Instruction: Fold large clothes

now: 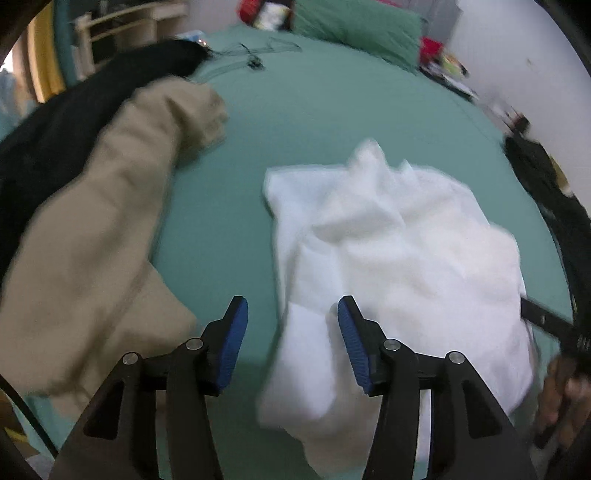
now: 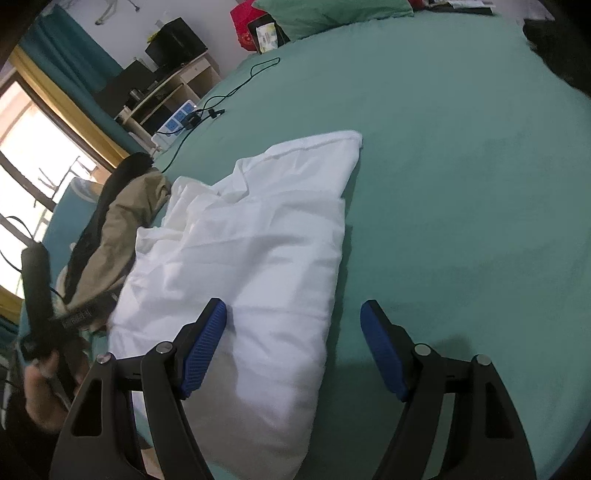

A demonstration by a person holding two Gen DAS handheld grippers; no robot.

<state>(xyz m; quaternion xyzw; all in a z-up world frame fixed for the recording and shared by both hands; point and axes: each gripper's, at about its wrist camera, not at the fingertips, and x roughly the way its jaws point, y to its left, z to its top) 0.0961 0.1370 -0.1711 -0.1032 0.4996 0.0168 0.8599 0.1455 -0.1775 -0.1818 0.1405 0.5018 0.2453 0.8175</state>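
Observation:
A white garment lies crumpled and partly folded on the green bed sheet; it also shows in the right wrist view. My left gripper is open and empty, low over the garment's near left edge. My right gripper is open and empty, straddling the garment's near right edge. The left gripper's body also shows at the left of the right wrist view. The left wrist view is blurred.
A beige garment on a black one lies left of the white one. A green pillow and red items sit at the bed's head. A cable and power strip lie near the far left edge. A shelf stands beyond.

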